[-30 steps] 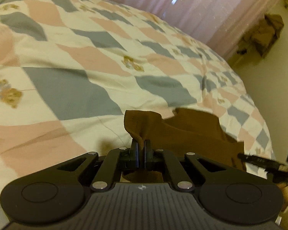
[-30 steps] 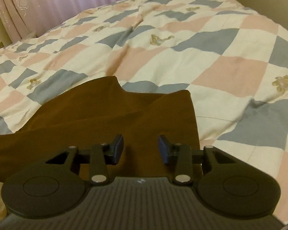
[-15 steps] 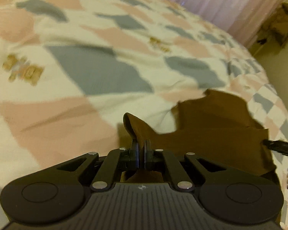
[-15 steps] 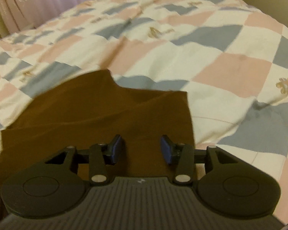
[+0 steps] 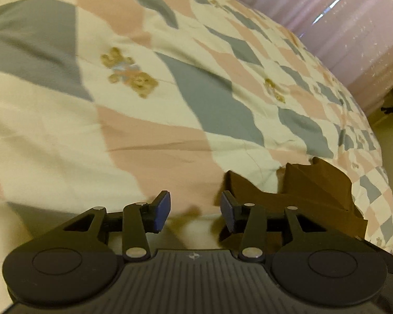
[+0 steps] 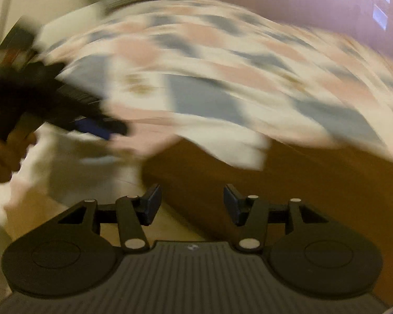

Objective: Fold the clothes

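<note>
Brown garment is seen just right of the left gripper; both it and the right gripper are spread, empty.

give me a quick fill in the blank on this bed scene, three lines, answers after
1. The left tongs are ____, holding nothing.
2. The folded garment on the quilt is ____ in colour.
3. The animals printed on the quilt are teddy ____.

Missing words: open; brown; bears
</note>
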Demonstrator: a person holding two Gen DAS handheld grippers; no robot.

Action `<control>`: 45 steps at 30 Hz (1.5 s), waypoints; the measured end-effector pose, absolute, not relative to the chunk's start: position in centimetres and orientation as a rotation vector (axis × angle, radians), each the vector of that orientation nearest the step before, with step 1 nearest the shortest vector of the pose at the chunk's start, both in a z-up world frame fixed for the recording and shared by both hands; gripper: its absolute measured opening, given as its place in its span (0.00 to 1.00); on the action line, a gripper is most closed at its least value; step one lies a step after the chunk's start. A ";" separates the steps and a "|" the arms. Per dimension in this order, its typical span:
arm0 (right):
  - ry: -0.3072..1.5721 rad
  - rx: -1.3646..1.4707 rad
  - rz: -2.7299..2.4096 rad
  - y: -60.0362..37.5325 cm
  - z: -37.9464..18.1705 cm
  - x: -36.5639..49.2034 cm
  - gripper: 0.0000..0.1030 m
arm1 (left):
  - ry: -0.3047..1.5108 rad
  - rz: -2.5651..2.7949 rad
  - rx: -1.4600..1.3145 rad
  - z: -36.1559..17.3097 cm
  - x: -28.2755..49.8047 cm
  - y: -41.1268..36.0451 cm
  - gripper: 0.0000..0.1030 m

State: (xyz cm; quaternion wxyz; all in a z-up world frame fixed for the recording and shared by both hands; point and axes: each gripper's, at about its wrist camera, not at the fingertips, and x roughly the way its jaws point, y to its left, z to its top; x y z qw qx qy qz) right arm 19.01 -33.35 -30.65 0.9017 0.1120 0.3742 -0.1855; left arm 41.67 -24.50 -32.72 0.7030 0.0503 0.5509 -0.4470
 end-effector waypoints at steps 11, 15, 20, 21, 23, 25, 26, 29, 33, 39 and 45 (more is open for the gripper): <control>0.799 0.140 -0.311 -32.6 -32.8 24.1 0.05 | 1.283 -1.042 0.044 -32.7 42.8 -24.2 0.45; 0.424 0.713 -0.537 -39.9 -28.5 13.7 0.05 | 1.305 -1.137 0.055 -32.1 40.5 -26.4 0.46; 0.296 0.953 -0.850 -43.9 -29.8 1.5 0.08 | 1.351 -1.339 0.095 -32.4 34.6 -31.4 0.51; 0.314 0.999 -0.888 -44.5 -30.9 -0.3 0.10 | 1.362 -1.376 0.105 -32.7 33.1 -32.7 0.51; 0.350 1.090 -0.961 -45.7 -33.0 -3.8 0.22 | 1.377 -1.436 0.129 -33.5 30.3 -34.9 0.51; 0.370 1.180 -1.018 -46.7 -34.9 -7.0 0.29 | 1.371 -1.463 0.191 -34.1 27.6 -37.0 0.51; 0.335 1.216 -1.003 -46.7 -35.3 -7.8 0.33 | 1.357 -1.483 0.216 -34.2 26.5 -37.6 0.51; 0.232 1.221 -0.986 -47.3 -35.4 -9.0 0.69 | 1.320 -1.500 0.278 -34.2 24.7 -38.8 0.51; 0.256 1.203 -0.888 -49.9 -36.1 -7.8 0.69 | 1.309 -1.459 0.308 -34.4 24.5 -39.5 0.51; 0.444 1.105 -0.813 -51.4 -35.6 -4.0 0.05 | 1.236 -1.412 0.419 -34.9 24.3 -40.6 0.29; 0.463 1.078 -0.953 -48.3 -35.2 -6.3 0.17 | 1.124 -1.430 0.519 -34.2 23.7 -41.1 0.26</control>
